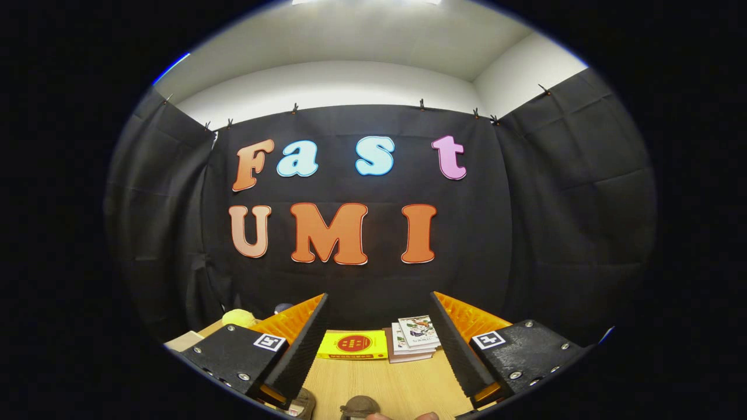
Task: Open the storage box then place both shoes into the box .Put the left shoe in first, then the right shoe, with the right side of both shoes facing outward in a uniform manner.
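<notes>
Our gripper (379,344) stands wide open at the bottom of the frame, holding nothing, over the wooden table (385,388). Between its fingers we see a yellow box (353,345) and stacked books (415,338) at lower centre; a brown shoe (360,406), only partly visible, sits at the bottom edge.

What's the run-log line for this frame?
tool: open, nothing held, raised above wooden table | ahead: yellow box, stack of books | below fingers: brown shoe tops | storage box: untouched

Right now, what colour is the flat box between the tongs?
Yellow flat box with a red circle, in the gripper view.
</notes>
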A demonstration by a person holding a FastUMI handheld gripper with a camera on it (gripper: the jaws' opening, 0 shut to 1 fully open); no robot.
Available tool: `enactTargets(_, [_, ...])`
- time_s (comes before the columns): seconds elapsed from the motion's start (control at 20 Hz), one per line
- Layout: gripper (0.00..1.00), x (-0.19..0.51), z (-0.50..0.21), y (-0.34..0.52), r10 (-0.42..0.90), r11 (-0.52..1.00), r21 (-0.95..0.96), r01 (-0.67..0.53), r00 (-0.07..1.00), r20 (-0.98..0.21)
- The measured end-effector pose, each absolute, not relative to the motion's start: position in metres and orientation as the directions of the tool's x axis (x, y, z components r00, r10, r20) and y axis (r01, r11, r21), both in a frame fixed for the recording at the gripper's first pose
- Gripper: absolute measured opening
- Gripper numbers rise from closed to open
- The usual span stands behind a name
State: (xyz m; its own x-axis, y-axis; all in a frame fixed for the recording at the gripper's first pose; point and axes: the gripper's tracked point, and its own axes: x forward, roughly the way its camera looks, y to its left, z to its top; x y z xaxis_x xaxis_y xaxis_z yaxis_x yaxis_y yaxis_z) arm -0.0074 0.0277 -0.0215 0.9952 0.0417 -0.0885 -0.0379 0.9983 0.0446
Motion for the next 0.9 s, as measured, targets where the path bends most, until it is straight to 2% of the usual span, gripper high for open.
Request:
enactTargets(0.35, [1.00,-0.011,-0.033,0.045,0.071,0.996,0.055,-0.064,0.989,-0.130])
enactTargets(0.6, [1.00,-0.015,-0.051,0.082,0.184,0.980,0.117,-0.163,0.963,-0.195])
enactTargets(0.9, [0.99,-0.025,-0.106,0.152,0.379,0.914,0.285,-0.288,0.856,-0.351])
